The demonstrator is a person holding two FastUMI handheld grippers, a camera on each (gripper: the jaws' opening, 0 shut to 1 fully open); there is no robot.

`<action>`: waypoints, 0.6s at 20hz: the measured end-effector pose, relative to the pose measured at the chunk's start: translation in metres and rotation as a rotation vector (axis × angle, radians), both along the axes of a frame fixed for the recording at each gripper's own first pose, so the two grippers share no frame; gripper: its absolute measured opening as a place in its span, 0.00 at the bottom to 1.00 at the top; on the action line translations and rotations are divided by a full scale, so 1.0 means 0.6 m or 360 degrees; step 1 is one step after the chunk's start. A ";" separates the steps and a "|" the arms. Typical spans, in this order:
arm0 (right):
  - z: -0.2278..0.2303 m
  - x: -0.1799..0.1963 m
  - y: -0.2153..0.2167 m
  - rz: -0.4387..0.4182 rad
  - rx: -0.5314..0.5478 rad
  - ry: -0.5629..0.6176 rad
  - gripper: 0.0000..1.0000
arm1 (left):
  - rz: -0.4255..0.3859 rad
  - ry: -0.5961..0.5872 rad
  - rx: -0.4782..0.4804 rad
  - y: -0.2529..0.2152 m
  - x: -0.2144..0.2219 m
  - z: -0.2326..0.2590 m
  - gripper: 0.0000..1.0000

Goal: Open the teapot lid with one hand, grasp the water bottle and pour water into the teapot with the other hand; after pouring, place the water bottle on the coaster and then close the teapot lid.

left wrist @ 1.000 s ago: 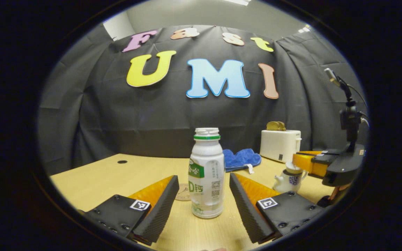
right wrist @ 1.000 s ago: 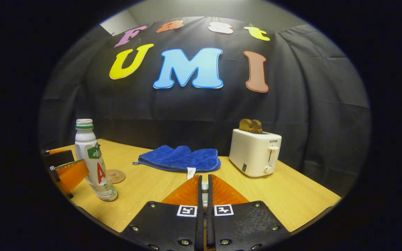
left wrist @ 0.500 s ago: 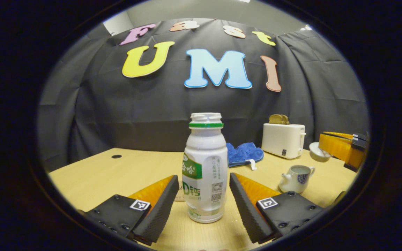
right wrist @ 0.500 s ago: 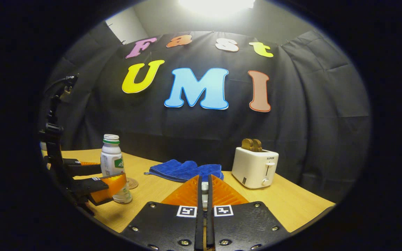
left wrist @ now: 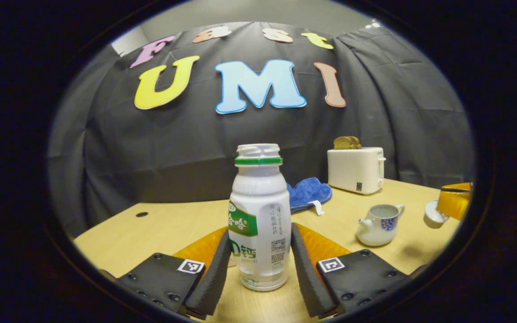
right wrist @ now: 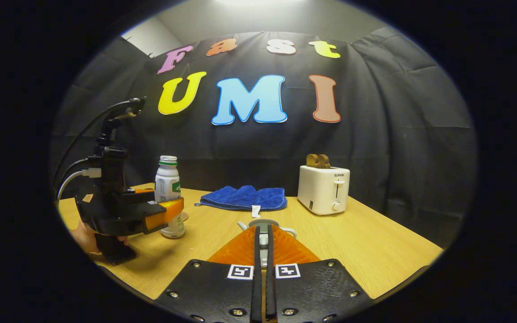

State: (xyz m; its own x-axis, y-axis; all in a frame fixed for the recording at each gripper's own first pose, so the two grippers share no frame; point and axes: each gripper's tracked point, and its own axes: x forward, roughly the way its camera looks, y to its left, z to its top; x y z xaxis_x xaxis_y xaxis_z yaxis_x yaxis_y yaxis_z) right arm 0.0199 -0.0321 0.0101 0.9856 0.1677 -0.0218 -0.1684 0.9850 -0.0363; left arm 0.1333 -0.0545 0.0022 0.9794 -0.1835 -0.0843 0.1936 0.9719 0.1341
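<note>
The upright water bottle [left wrist: 259, 220] stands on the table [left wrist: 151, 231] clamped between the left tongs [left wrist: 258, 262], the open teapot [left wrist: 377, 225] to its right, while the right tongs [right wrist: 263, 237], pinched on the lid [left wrist: 432, 214], hold it aside.

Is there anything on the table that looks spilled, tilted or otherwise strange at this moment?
Nothing stands out. The water bottle stands upright between the left tool's fingers, the open teapot sits upright, and its lid is held off it by the right tool. No spill shows on the table.
</note>
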 end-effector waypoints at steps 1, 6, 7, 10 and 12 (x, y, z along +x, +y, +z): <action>0.001 -0.013 -0.006 -0.0007 0.0010 -0.0003 0.04 | -0.0001 -0.0024 0.0065 -0.005 0.001 0.008 0.82; 0.013 -0.066 -0.040 -0.0053 0.0095 -0.0031 0.04 | -0.0051 -0.0109 0.0476 -0.047 0.022 0.023 0.77; 0.014 -0.075 -0.044 -0.0058 0.0108 -0.0038 0.04 | -0.0069 -0.0103 0.0563 -0.059 0.027 0.019 0.77; 0.023 -0.098 -0.060 -0.0091 0.0096 -0.0079 0.04 | -0.0120 -0.0099 0.0777 -0.092 0.037 0.004 0.82; 0.029 -0.108 -0.067 -0.0094 0.0116 -0.0099 0.04 | -0.0145 -0.0097 0.0938 -0.106 0.045 -0.004 0.82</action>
